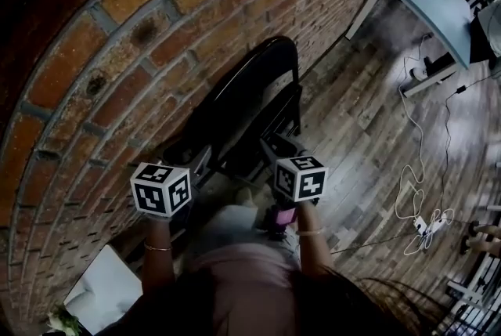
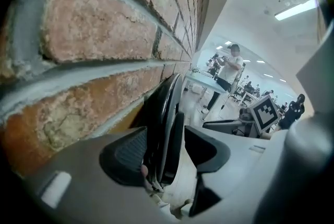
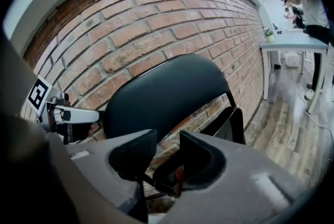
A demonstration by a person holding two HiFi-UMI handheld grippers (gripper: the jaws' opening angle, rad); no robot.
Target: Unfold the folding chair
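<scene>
Left hand-held gripper [image 2: 167,154] stands open, its jaws astride the edge of the folding chair [image 2: 157,110]. Right hand-held gripper [image 3: 168,154] is open too, below the backrest. Folded, the chair leans on the brick wall [image 1: 86,68], at twelve o'clock from both.

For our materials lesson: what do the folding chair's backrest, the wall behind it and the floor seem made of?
Folding chair backrest: likely black vinyl or plastic, smooth with a dull sheen.
Wall: rough reddish brick with grey mortar joints.
Floor: grained wood-look planks, slightly glossy; real wood or laminate is unclear.
</scene>
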